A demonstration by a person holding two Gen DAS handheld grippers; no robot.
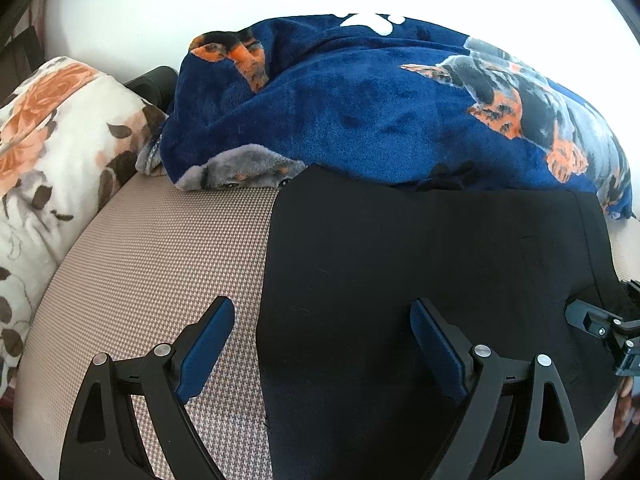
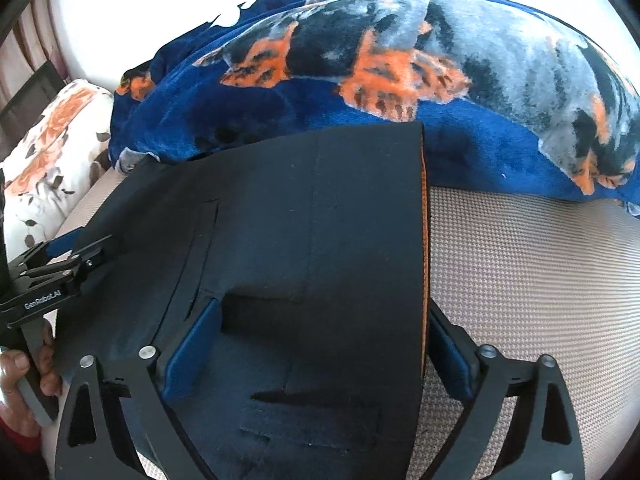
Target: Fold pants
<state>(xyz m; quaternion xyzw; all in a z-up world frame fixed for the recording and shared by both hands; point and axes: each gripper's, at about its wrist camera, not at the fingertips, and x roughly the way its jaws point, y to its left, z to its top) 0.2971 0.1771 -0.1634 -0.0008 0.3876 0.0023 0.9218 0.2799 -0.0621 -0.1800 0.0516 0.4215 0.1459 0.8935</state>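
Note:
Black pants (image 1: pixel 420 264) lie folded flat on a beige woven bed surface (image 1: pixel 160 248). My left gripper (image 1: pixel 322 312) is open and straddles the pants' left edge: left finger over the bed, right finger over the cloth. In the right wrist view the pants (image 2: pixel 300 220) show a pocket slit and an orange-lined right edge. My right gripper (image 2: pixel 324 312) is open over the pants' right part, with that edge between its fingers. Each gripper shows in the other's view: the right one (image 1: pixel 600 324), the left one (image 2: pixel 68 268).
A blue fleece blanket with dog prints (image 1: pixel 380 100) is bunched along the far side, touching the pants' far edge. A floral pillow (image 1: pixel 52 140) lies at the far left. Bare bed surface (image 2: pixel 520 260) spreads right of the pants. A white wall is behind.

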